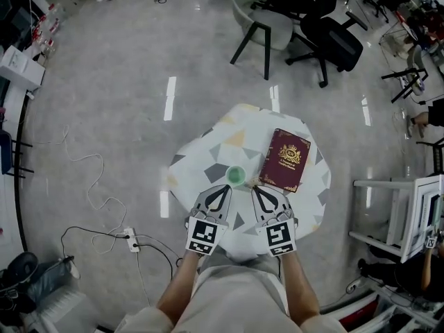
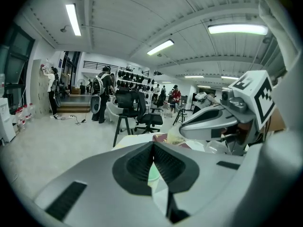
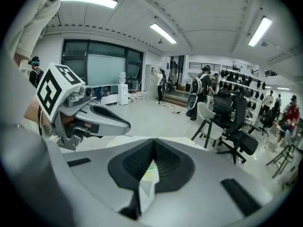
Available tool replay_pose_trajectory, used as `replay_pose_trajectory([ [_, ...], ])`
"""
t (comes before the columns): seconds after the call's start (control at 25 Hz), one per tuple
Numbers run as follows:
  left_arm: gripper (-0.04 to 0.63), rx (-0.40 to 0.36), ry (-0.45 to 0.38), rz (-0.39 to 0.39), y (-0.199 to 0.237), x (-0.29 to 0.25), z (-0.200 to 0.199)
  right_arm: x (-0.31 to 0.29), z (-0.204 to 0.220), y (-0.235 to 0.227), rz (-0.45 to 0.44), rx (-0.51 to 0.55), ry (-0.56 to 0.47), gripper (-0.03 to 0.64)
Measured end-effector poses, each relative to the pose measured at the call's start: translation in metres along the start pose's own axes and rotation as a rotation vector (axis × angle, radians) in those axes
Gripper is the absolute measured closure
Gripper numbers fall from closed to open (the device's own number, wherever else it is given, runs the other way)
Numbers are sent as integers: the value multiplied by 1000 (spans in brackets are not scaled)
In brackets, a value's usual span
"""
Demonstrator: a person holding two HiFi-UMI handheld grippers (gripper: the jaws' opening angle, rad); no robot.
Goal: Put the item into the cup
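A small green cup (image 1: 236, 176) stands near the front of a little table with a patterned cloth (image 1: 208, 151). Right of the cup lies a burgundy booklet with a gold emblem (image 1: 285, 159). My left gripper (image 1: 225, 186) is just left of and below the cup, my right gripper (image 1: 255, 189) just right of it. Both are shut with nothing between their jaws. In the left gripper view the shut left gripper (image 2: 152, 145) hides most of the cup (image 2: 154, 174), and the right gripper (image 2: 213, 124) shows alongside. The right gripper view shows its shut right gripper (image 3: 152, 144) and the left gripper (image 3: 94, 117).
A white chair (image 1: 267, 21) and a black office chair (image 1: 331, 39) stand beyond the table. A white rack (image 1: 409, 214) is at the right. A power strip with cables (image 1: 132, 240) lies on the floor at the left. People stand far off in the room.
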State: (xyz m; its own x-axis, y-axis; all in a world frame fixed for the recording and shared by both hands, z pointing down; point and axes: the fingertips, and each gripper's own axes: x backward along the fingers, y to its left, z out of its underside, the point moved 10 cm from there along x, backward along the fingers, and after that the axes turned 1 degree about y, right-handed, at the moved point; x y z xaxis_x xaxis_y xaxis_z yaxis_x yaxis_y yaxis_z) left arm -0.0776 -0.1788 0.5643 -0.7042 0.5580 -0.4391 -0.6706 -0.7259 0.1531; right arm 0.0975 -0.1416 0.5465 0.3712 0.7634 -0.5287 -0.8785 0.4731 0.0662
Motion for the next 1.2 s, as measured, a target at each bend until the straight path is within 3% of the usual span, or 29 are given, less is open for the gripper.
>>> replay_pose_trajectory([
  [0.64, 583, 39, 79, -89, 14, -23, 24, -54, 27, -6, -174, 39, 105, 612],
  [1.2, 584, 65, 117, -116, 20, -34, 37, -90, 44, -5, -264, 54, 169, 612],
])
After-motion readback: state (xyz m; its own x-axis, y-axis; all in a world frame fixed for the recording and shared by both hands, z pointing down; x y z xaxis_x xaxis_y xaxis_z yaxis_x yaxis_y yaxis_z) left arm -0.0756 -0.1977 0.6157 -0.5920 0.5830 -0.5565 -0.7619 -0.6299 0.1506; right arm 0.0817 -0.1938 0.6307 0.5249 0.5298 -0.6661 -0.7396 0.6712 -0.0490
